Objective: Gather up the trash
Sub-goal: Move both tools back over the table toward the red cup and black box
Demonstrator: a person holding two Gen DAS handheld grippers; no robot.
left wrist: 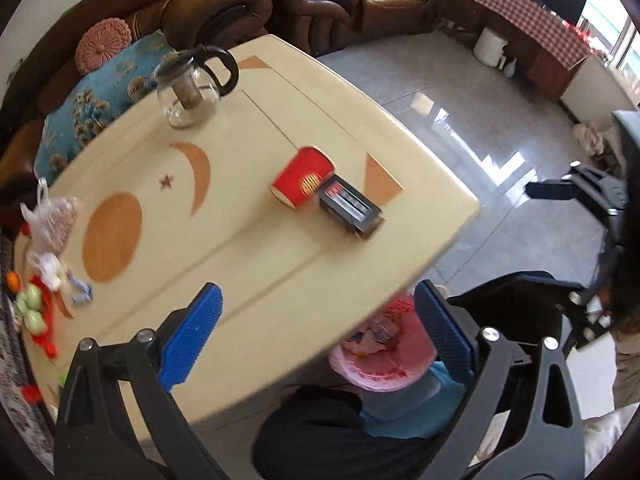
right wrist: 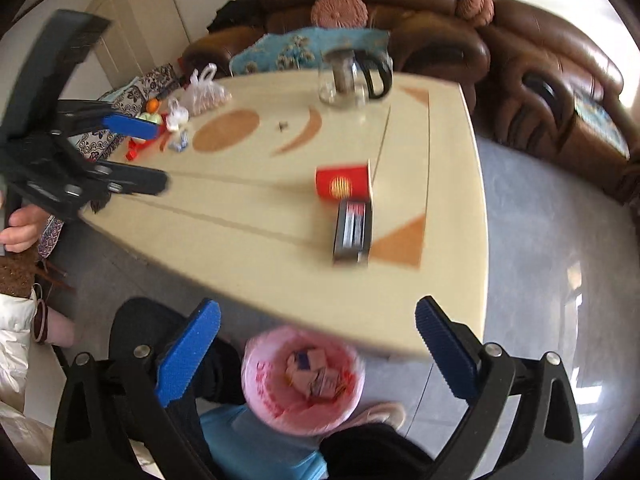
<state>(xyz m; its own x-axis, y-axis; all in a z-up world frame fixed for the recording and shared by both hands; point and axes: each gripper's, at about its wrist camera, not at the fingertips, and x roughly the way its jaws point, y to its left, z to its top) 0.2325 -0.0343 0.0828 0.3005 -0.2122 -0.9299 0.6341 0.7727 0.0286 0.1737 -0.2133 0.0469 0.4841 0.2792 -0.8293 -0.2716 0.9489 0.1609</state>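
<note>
A red paper cup [left wrist: 303,177] lies on its side on the cream table [left wrist: 240,248], touching a dark cigarette box [left wrist: 349,207]. Both also show in the right wrist view: the cup [right wrist: 343,183] and the box [right wrist: 353,230]. A trash bin lined with a pink bag [right wrist: 303,380] stands on the floor below the table edge and holds wrappers; it shows in the left wrist view [left wrist: 384,340] too. My left gripper [left wrist: 316,336] is open and empty over the table's near edge. My right gripper [right wrist: 318,354] is open and empty above the bin.
A glass teapot [left wrist: 192,84] stands at the table's far end. Bags, fruit and wrappers [left wrist: 44,264] crowd the left end. A brown sofa [left wrist: 280,0] lies beyond. The left gripper [right wrist: 132,152] shows in the right wrist view.
</note>
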